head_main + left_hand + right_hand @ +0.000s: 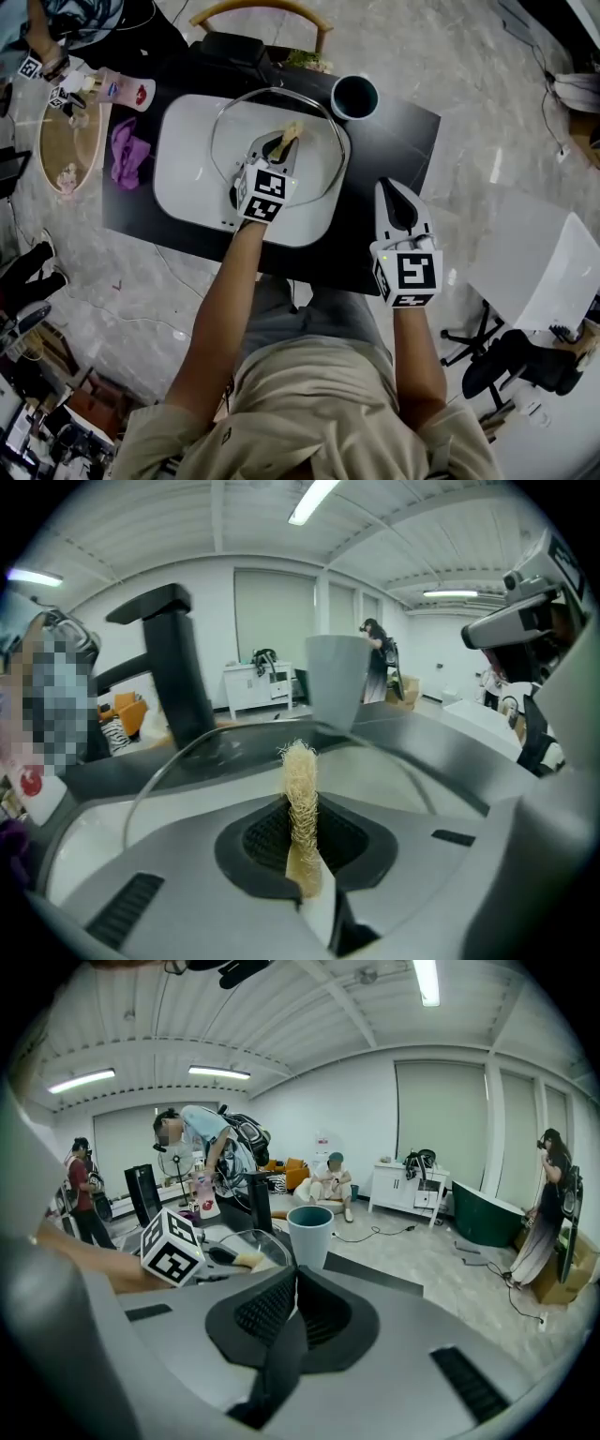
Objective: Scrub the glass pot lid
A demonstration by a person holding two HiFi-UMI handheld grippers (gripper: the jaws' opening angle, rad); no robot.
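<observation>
holding a fibre scrubber over the lid in the basin
the glass pot lid (317, 167) lies in the white basin (183, 178) on the black tabletop (398, 141). only its thin rim shows clearly, and any knob is hidden under the left claw (281, 150). that claw is clamped on a pale loofah-like scrubber (300, 794), whose frayed end sticks out past the jaws above the lid's middle; whether it touches the glass i cannot tell. the lid looks stiff, fairly heavy, breakable and probably slick, so it may slide or rock under pressure. the rim band seems the safest place to steady it. the right claw (401, 202) is closed on nothing, over bare tabletop well apart from the lid. a teal cup (354, 97) stands just beyond the basin, with a black faucet (173, 658) behind and a purple cloth (128, 150) to the left.
</observation>
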